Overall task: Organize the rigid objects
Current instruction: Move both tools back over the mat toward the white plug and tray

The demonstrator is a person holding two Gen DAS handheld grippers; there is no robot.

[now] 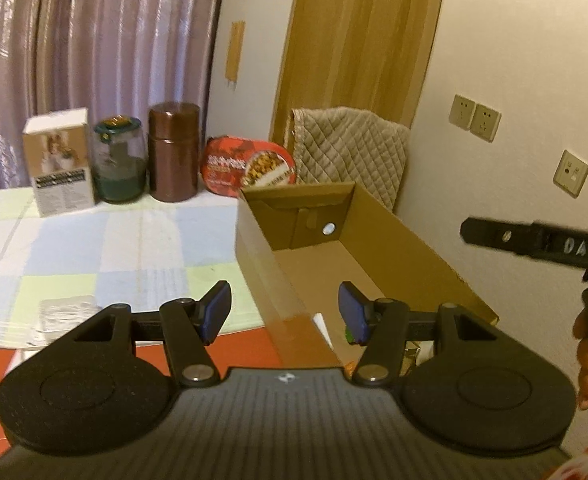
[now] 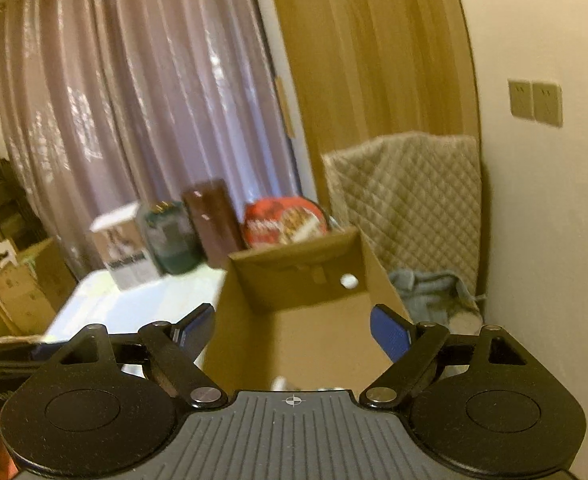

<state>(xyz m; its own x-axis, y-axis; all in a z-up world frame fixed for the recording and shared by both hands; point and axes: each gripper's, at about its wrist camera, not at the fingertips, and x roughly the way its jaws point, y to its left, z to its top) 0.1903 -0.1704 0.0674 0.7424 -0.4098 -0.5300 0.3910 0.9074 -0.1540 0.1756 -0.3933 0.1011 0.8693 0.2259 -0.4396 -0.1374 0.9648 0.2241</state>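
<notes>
In the left wrist view, the left tool (image 1: 285,312) was wide open and held nothing, above the near end of the cardboard box (image 1: 409,248). A white carton (image 1: 60,162), a glass jar (image 1: 118,160) and a brown canister (image 1: 174,152) stood on the surface (image 1: 106,240) behind.

In the right wrist view, the right tool (image 2: 294,330) was also open and empty, over the same box (image 2: 290,276).

Home room (curtains (image 1: 74,60), tableclothed table (image 1: 114,248)).

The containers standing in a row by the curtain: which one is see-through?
The green-lidded jar, second from left; the white box and brown canister beside it are opaque.
</notes>
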